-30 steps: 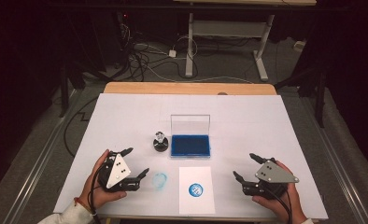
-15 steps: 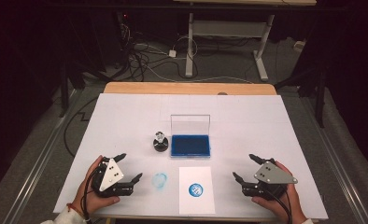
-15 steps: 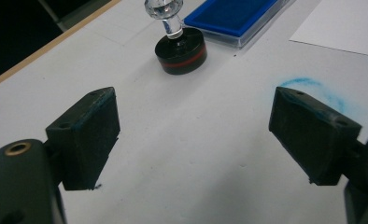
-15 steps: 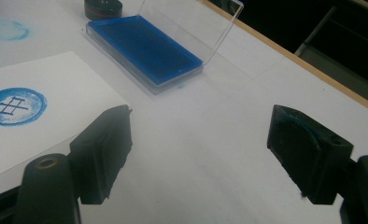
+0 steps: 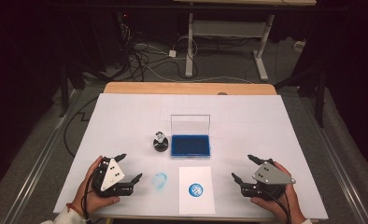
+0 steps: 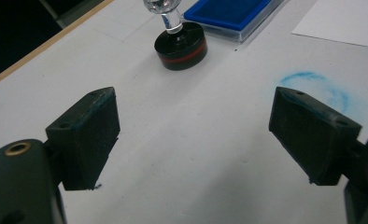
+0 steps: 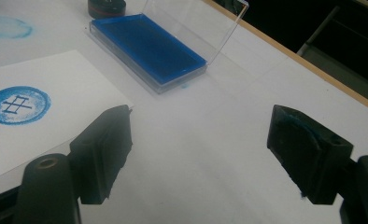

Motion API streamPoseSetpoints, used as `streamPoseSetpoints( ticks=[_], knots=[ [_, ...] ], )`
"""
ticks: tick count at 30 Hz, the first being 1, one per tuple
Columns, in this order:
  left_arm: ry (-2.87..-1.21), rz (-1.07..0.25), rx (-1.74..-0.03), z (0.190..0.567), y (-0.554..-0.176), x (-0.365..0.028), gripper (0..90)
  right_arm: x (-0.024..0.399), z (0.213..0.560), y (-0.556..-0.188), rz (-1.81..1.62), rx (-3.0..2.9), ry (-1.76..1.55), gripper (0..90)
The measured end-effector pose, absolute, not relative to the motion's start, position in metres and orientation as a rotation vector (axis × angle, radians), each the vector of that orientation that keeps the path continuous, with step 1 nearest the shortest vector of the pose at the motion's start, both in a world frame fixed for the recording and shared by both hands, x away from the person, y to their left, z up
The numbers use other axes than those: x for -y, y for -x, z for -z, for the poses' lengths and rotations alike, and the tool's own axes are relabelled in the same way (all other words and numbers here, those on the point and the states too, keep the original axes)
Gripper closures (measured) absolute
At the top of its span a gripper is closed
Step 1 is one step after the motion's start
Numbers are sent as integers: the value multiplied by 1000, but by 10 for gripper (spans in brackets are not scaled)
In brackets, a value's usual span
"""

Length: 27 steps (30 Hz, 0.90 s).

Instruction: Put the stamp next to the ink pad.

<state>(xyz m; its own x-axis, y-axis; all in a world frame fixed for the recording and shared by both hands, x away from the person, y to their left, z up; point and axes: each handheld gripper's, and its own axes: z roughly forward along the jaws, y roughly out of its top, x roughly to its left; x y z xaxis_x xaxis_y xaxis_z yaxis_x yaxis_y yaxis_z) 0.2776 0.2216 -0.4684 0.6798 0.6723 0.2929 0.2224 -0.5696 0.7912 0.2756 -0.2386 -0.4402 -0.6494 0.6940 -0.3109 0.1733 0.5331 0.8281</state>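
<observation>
While the high view took in the whole white surface (image 5: 126,116), the stamp (image 5: 160,141) stood upright near its middle, just left of the open blue ink pad (image 5: 190,145), with a sheet of paper (image 5: 197,190) nearer the person that bore a round blue print. A faint blue smudge (image 5: 159,181) lay on the surface left of the paper.

The left gripper view brought out what the high view left too small to tell: the stamp (image 6: 180,44) had a clear knob on a black base with a red band. It stood well ahead of the jaws, apart from them, and the smudge (image 6: 320,86) lay near the right-hand jaw. The right gripper view showed the print as a ring around a crossed mark, and the ink pad's (image 7: 147,46) clear lid tilted back.

The left hand-held gripper (image 5: 129,167) rested low at the near left edge, pointed toward the middle, jaws wide and empty. The right hand-held gripper (image 5: 244,169) sat at the near right, angled inward, its jaws also wide with nothing between them.
</observation>
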Motion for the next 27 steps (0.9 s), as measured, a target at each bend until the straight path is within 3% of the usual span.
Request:
streamPoseSetpoints(
  ticks=[27],
  knots=[
    [-2133,-748,-690,467,-280,-222,162,240,441,-278,-1060,-2136,-704,228]
  ],
)
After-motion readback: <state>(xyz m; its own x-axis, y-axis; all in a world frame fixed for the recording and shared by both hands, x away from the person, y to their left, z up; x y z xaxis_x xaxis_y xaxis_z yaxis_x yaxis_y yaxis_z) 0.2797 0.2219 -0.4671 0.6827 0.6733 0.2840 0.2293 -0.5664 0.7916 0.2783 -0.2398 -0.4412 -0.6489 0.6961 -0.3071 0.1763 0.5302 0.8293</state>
